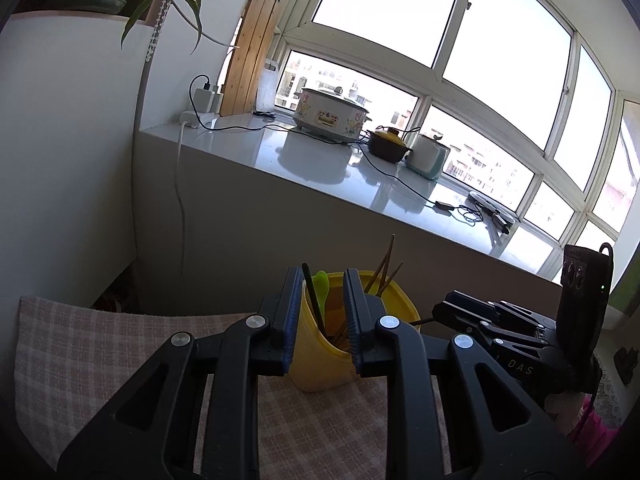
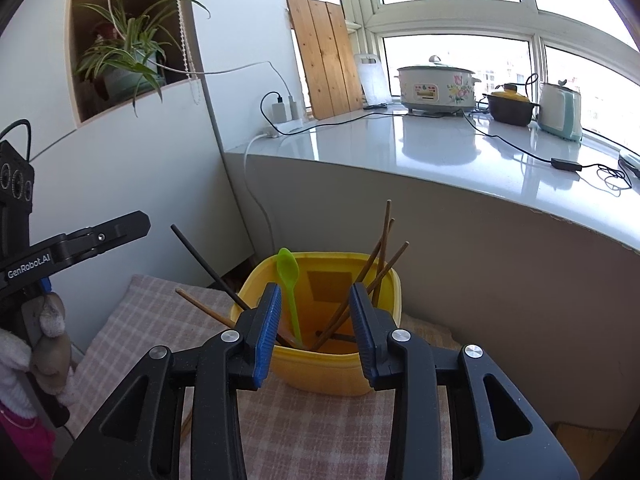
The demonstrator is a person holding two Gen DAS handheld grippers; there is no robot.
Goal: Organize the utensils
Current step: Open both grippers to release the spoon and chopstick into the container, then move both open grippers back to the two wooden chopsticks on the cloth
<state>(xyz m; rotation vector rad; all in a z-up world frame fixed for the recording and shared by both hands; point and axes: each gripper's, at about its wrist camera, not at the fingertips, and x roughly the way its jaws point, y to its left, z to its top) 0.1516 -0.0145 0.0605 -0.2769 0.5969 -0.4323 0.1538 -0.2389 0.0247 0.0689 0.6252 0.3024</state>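
Yellow container (image 2: 320, 364) sits on a checked cloth (image 2: 168, 320) in front of a white ledge (image 2: 500, 168), roughly centre of both wrist views; it holds the utensils: a green spoon (image 2: 289, 276) leaning near its left side, brown chopsticks (image 2: 380, 268) fanned at its right, a black chopstick (image 2: 208, 268) slanting out over the left rim, one more brown chopstick (image 2: 202, 307) poking out low to the left over the cloth.

Right gripper (image 2: 316, 332) jaws wide apart, empty, hovering just near of the container rim, spoon showing between them; left gripper (image 1: 320, 320) jaws also apart at a moderate gap, nothing in them, black stick and spoon seen through the gap; cannot tell how close either is to touching the rim.

Risks, judged from this: container looks light and top-heavy with long sticks leaning out; a finger bumping the rim or a stick could tip it or slide it on the cloth; closing on the spoon could drag neighbouring sticks out; the two left-leaning sticks could lever out and drop to the floor; both grippers crowd the same spot, so they could collide; thin chopsticks may slip or twist in the pads.
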